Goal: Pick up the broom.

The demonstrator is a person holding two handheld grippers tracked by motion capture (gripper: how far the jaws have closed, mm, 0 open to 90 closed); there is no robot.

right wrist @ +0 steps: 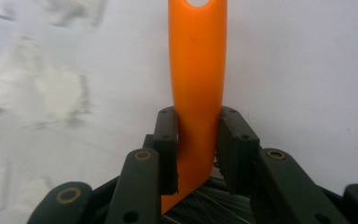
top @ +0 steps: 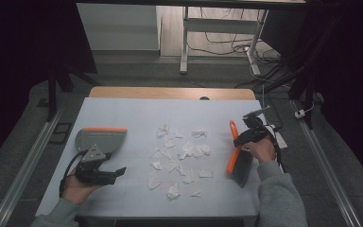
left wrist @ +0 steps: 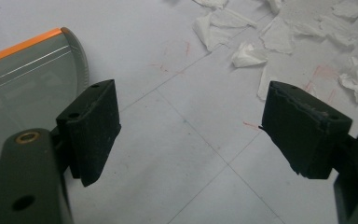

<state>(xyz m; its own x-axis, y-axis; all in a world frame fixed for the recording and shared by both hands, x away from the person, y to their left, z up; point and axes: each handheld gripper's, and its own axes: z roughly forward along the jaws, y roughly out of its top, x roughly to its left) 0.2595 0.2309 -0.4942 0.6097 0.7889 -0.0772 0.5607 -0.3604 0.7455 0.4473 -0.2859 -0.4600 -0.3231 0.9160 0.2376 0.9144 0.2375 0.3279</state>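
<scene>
Right gripper [right wrist: 196, 149]: clamping the orange brush handle [right wrist: 196, 70], centre frame.
Left gripper [left wrist: 189, 135]: jaws standing wide, beside dustpan [left wrist: 23, 88].
Writing: none legible.

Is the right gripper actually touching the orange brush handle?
Touching. The right gripper view shows the right gripper with both pads pressed against the orange brush handle, no gap on either side.

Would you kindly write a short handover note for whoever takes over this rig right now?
Right gripper: shut on the orange brush handle, at the table's right side.
Left gripper: open, holding nothing, beside the grey dustpan at the left.
Torn paper scraps lie scattered mid-table on the white sheet.
Done: brush picked up.
Left: likely take the dustpan, sweep the scraps into it; none are in it yet.
</scene>
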